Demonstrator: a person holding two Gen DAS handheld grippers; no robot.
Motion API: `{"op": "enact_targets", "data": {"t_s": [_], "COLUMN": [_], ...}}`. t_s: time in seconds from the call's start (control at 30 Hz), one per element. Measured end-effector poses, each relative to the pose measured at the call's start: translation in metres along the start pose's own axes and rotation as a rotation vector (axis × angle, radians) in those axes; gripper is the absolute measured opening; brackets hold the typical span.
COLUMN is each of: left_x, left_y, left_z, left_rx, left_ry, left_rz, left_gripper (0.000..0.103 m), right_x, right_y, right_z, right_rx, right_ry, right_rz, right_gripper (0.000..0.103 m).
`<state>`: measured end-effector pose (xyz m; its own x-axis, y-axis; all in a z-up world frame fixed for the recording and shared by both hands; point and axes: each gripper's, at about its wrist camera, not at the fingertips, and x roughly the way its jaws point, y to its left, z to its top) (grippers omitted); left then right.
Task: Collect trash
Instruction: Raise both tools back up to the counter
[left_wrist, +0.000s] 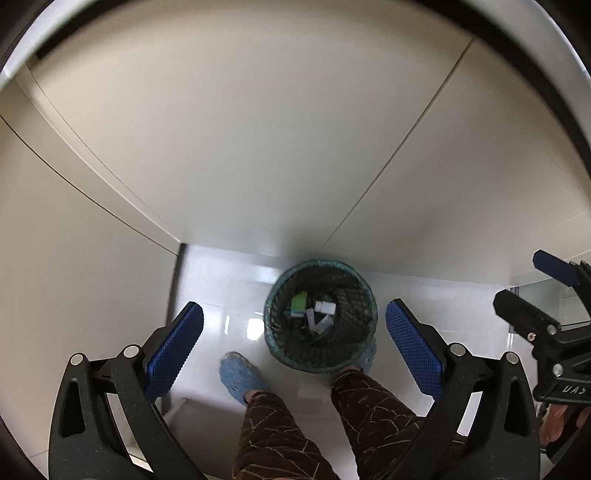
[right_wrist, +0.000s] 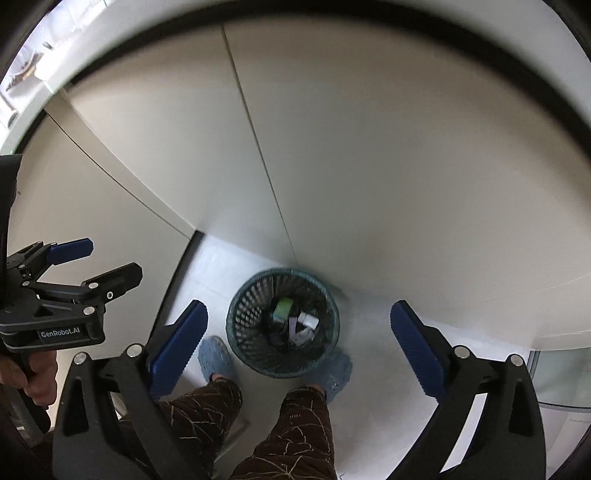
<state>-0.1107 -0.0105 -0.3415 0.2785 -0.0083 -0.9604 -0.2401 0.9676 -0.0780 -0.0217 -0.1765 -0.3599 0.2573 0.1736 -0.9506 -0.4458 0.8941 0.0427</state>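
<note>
A dark green mesh waste basket (left_wrist: 320, 343) stands on the pale floor against a cabinet front, also in the right wrist view (right_wrist: 243, 325). Inside lie a green packet (left_wrist: 299, 303) and several white and lilac scraps (left_wrist: 321, 314); they show in the right wrist view too (right_wrist: 301, 325). My left gripper (left_wrist: 293, 345) is open and empty, held high above the basket. My right gripper (right_wrist: 299, 343) is open and empty, also above it. Each gripper shows at the edge of the other's view, the right one (left_wrist: 532, 291) and the left one (right_wrist: 107, 262).
Beige cabinet doors (left_wrist: 258, 147) fill the upper part of both views. The person's legs in dark patterned trousers (left_wrist: 273, 432) and blue shoes (left_wrist: 236, 373) stand at the basket's near side. A glass panel (right_wrist: 561, 376) is at the far right.
</note>
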Motion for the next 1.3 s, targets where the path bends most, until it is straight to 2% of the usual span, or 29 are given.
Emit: {"op": "enact_targets", "data": {"t_s": [0.5,0.77,1.1,1.3], "left_x": [-0.12,-0.174,-0.225,-0.239], "left_y": [-0.009,-0.008,-0.005,0.006], "left_z": [0.018,0.035,0.07,0.102], "left_rx": [-0.015,-0.063,-0.078,-0.121], "left_ry": [-0.185,-0.242,-0.341,-0.343], "left_rz": [0.012,0.009,0.033,0.084], "left_gripper": [0.097,0.097,0.097,0.097], "right_x": [-0.127,-0.182,-0.237,-0.259], "right_y": [0.0,-0.01,-0.044,-0.061], "right_z": [0.012,0.024,0.067,0.097], "right_rx": [0.026,0.058,0.103,0.129], "right_ry": [-0.208,-0.318,-0.416,-0.44], "right_rz": [-0.052,-0.1,-0.117,-0.127], "right_gripper": [0.095,0.095,0.095,0.095]}}
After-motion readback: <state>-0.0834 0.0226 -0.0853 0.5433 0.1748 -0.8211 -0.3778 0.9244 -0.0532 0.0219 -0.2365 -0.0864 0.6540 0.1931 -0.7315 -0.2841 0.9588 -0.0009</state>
